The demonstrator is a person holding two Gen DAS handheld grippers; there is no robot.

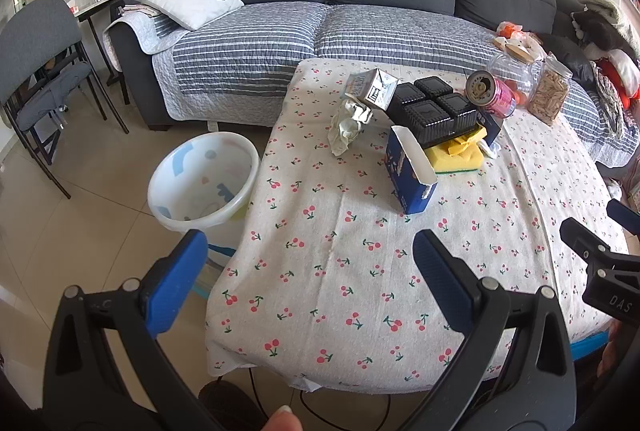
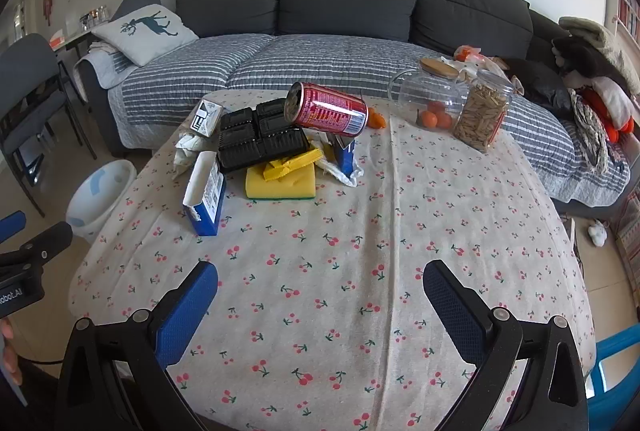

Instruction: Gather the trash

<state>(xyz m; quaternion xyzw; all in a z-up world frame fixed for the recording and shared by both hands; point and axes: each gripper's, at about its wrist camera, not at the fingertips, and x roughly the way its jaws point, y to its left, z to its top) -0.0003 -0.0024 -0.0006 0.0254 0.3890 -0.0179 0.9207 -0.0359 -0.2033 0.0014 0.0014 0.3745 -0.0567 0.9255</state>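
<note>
Left hand-held gripper (image 1: 310, 247) and right hand-held gripper (image 2: 320, 277): both wide open, empty, above the cherry-print cloth-covered desk (image 2: 360, 251). Red drink can (image 2: 326, 113) lies atop black plastic tray (image 2: 260, 139); white plastic bin (image 1: 204, 183) beside the desk.

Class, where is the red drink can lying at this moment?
The red metal drink can lies on its side atop the black plastic tray, centre of the right wrist view, left of the clear glass jar.

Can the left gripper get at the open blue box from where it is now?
Probably yes. The left gripper is open, and only bare cherry-print tablecloth lies between it and the blue box, which stands nearest of the pile.
</note>
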